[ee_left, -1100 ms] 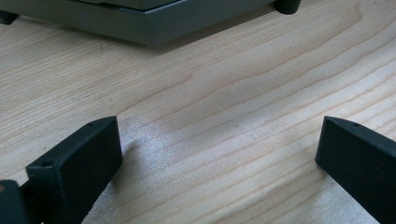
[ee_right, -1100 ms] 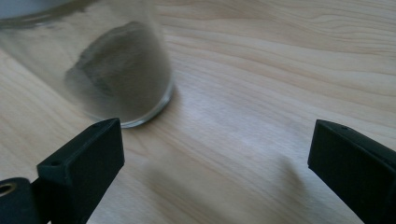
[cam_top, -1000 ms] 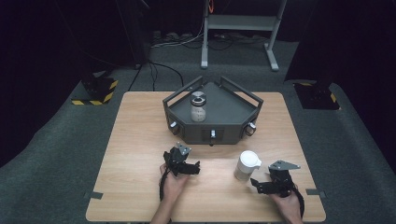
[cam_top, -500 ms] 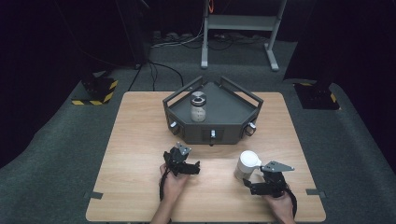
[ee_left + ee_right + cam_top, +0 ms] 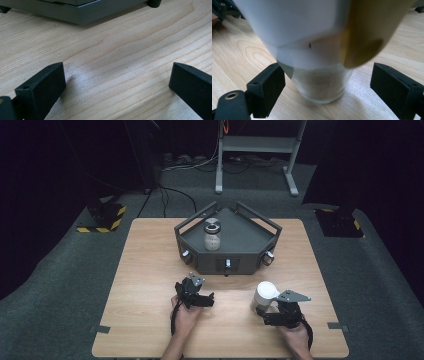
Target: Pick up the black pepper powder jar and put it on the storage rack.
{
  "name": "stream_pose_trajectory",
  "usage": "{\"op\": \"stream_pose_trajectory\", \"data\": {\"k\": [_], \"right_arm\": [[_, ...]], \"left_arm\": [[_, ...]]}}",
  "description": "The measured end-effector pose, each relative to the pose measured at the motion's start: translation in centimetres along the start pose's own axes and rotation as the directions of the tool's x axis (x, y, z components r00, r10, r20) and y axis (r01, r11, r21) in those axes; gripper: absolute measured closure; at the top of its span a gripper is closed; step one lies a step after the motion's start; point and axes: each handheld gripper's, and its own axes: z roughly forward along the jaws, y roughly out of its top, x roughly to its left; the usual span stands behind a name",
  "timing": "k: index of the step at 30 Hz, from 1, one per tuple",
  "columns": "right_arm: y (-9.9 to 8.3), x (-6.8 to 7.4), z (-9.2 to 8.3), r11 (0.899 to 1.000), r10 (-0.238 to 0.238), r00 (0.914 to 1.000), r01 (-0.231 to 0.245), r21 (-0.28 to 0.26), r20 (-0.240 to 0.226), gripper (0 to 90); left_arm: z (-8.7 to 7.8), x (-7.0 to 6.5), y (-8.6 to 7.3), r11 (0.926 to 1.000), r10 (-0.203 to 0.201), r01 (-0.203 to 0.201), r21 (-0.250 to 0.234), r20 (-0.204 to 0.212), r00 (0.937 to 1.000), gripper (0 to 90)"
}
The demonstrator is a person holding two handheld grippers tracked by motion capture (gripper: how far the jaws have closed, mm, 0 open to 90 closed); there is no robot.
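2 jars (image 5: 264, 297), 1 (image 5: 212, 234) inside grey tray (image 5: 245, 251)

The left gripper (image 5: 117, 85) has two black jaws that stand far apart, with nothing between them. Under them is the light wooden table (image 5: 120, 57). At the top sits the edge of a grey tray (image 5: 75, 11).

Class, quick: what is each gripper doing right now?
Left gripper: open, nothing between its jaws.
Right gripper: jaws have just been closing around the white bottle, not yet gripping it.
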Motion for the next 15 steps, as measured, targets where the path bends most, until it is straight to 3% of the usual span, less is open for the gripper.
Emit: {"op": "stream_pose_trajectory", "data": {"k": [15], "right_arm": [[0.41,0.22,0.51,1.0,-0.002,0.9999,0.002,-0.03,-0.013,20.0]], "left_arm": [[0.0,0.0,0.0,1.0,0.0,0.0,0.0,0.0,1.0,0.7]]}}
